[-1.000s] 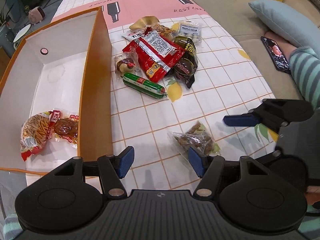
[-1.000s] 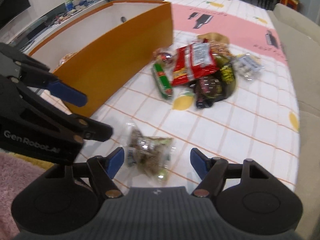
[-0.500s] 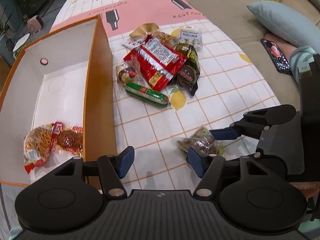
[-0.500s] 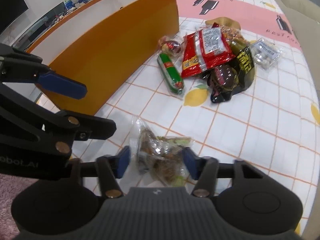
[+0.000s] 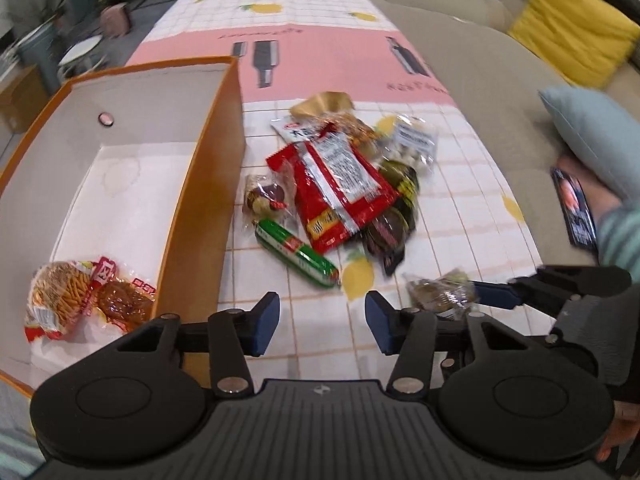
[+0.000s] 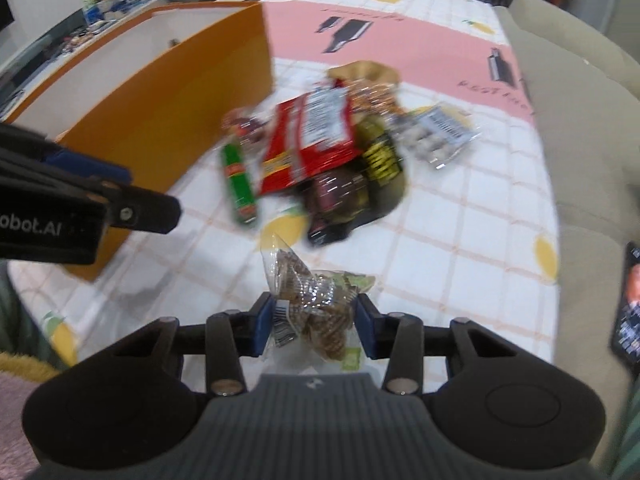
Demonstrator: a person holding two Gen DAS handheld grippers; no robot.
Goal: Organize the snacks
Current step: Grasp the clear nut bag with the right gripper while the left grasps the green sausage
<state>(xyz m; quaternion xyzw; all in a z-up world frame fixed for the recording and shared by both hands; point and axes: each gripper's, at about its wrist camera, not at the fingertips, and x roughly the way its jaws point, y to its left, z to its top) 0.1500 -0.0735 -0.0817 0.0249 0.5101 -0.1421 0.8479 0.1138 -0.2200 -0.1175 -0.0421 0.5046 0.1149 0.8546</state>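
Observation:
My right gripper [image 6: 312,326] is shut on a clear bag of brown snacks [image 6: 316,300] and holds it above the tablecloth; the bag also shows in the left wrist view [image 5: 440,292]. My left gripper [image 5: 318,320] is open and empty, near the orange box [image 5: 200,184]. The box holds two snack packs [image 5: 80,300] at its near end. A pile of snacks lies mid-table: a red packet [image 5: 336,184], a green sausage [image 5: 298,254], a dark packet [image 5: 388,228].
The checked and pink tablecloth [image 5: 460,208] covers the table. A beige sofa [image 5: 480,60] runs along the right, with a yellow cushion [image 5: 572,24], a blue pillow [image 5: 592,132] and a phone [image 5: 576,212]. The left gripper's arm [image 6: 80,200] shows at left in the right wrist view.
My right gripper has shut on the clear snack bag and lifted it off the cloth. The left gripper has shifted, still open.

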